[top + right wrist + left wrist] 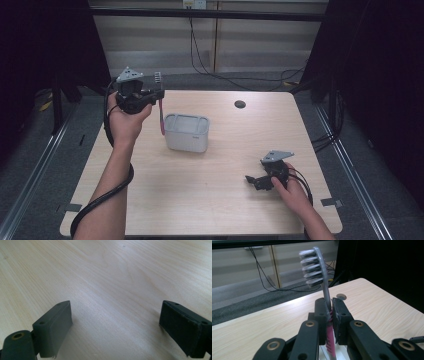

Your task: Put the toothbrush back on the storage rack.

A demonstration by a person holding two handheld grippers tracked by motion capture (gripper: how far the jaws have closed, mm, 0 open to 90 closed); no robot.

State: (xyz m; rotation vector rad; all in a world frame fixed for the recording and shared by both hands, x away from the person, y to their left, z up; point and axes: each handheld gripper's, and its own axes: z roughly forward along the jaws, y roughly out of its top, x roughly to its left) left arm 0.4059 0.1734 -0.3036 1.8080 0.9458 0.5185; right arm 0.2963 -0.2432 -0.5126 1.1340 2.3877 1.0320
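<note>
The left tool is clamped on a toothbrush, gripping it on the neck where the grey stem meets the pink handle. In the left gripper view the toothbrush stands between the closed jaws with its bristled head rising above them and its pink handle dropping below. So the long axis of the brush runs near upright, crosswise to the way the jaws point.

In the high view a grey box sits on the counter, below the left tool and a little beyond it in the direction the jaws point. The pink handle end hangs just beside the near wall of the box, and I cannot tell whether they touch. Judging from this, the coming move turns on carrying the handle tip over the rim, so that the brush can go down into the box handle first.

The right tool rests low on the counter, well apart from the box, with its jaws spread wide and nothing between them. The left hand is clearly the nearer one for this work.
</note>
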